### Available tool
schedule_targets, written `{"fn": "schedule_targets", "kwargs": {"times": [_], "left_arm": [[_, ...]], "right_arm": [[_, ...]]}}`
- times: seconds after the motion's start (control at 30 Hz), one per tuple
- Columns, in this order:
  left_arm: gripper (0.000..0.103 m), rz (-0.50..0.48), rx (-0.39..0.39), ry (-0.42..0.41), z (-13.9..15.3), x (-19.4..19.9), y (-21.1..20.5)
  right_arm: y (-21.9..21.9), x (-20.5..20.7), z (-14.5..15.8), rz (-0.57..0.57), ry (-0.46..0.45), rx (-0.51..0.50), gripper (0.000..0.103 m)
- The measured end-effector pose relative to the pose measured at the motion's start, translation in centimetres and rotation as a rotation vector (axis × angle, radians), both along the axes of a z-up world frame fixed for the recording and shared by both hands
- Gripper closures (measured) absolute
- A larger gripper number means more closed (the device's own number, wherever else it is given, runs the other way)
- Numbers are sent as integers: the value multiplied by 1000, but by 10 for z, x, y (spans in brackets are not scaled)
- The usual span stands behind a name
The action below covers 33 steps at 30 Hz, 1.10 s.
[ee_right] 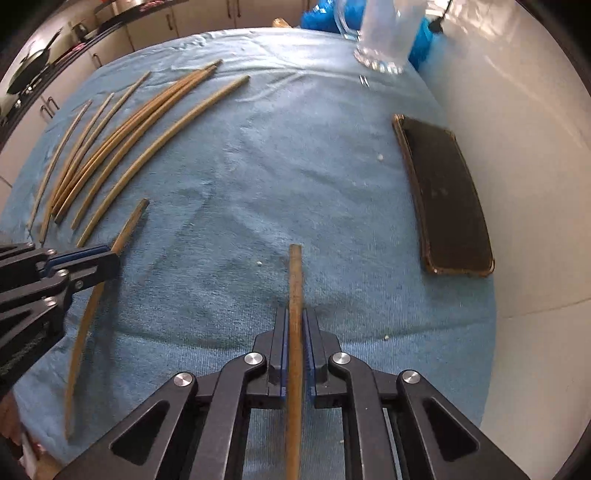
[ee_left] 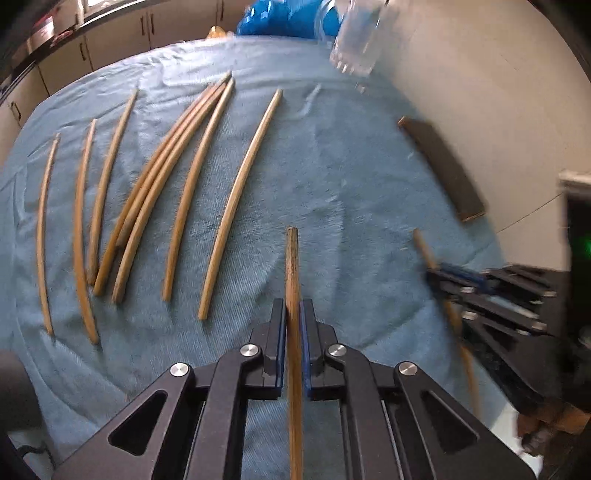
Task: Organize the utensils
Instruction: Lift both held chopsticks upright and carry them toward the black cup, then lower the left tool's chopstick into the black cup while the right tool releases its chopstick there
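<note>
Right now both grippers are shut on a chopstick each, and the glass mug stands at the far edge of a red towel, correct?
Not quite. The towel is blue, as the right wrist view shows. The left gripper and right gripper are each shut on a chopstick, and the glass mug stands at its far edge.

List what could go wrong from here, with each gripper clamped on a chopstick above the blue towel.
1. The glass mug looks like the destination; a long chopstick could tip it if it strikes the rim.
2. Each gripper pinches its stick partway along: the left gripper stick may pivot or slip.
3. The right gripper could catch the phone lying beside its path to the mug.
</note>
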<state>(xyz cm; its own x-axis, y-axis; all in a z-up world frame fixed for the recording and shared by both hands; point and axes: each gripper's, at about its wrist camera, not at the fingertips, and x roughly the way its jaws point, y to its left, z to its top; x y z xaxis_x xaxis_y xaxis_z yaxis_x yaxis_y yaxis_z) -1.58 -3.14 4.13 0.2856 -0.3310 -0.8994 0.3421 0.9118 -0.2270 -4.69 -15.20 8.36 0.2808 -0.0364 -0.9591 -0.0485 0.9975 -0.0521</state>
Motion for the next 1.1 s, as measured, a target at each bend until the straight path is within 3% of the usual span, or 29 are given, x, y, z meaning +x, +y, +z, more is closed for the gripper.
{"fn": "schedule_targets", "kwargs": {"times": [0.17,0.3,0.6,0.87,1.1], "left_arm": [[96,-4,-82,-124,44,-52,32],[96,17,-174,-206,76,-89,62],[96,144,-277,-438,144,-143,136],[96,387,-270,-652,207,-139,240],[96,552,-233,-764,228,-98,307]], "right_arm": [[1,-19,20,-24,-106,113,95],[9,-45,53,-10,-235,199,95],[54,-83,119,50,-449,335,95],[123,-65,181,116,-645,483,95],[210,-14,218,161,-732,664,95]]}}
